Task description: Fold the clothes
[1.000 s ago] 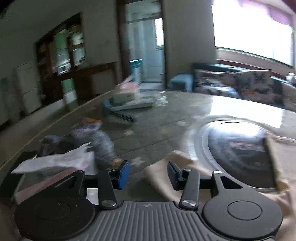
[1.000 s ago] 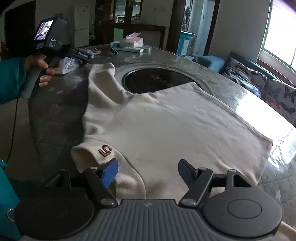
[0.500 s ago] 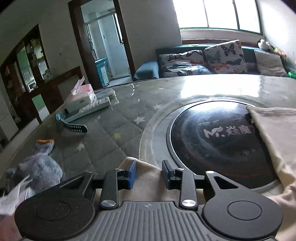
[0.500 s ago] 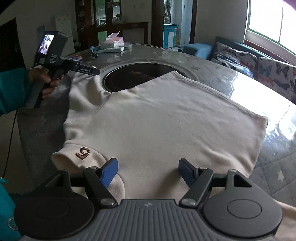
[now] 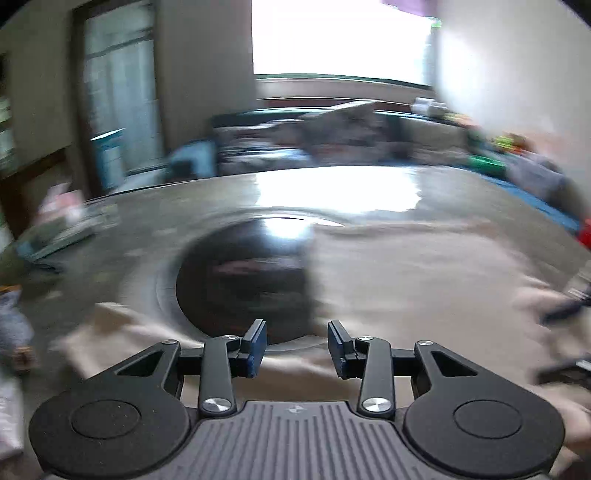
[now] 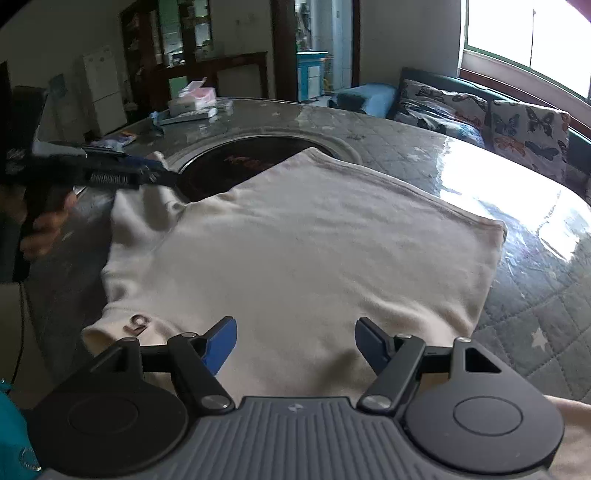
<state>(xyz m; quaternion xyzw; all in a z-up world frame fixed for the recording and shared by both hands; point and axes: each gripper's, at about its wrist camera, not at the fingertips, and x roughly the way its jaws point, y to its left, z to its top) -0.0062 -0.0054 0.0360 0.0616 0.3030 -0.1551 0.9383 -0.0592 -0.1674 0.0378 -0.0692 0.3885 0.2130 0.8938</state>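
Cream sweater [image 6: 314,251] lies flat on the quilted worktop [image 6: 535,317], far edge overlapping the dark round inset [image 6: 236,162]. Right gripper [image 6: 295,341] hovers over the near hem, jaws wide apart, nothing btwn them. Left gripper [image 6: 162,177] is at the sleeve [image 6: 144,214], far-left corner; jaws opening, no cloth seen btwn them in the blurred left wrist view.

- Daylight: from blown-out window [image 6: 524,33], far wall.
- Glare: white patch on glossy table [image 6: 491,192].
- Left wrist view: heavy motion smear.
- Right wrist view: sharp; fisheye bending, dark corners.
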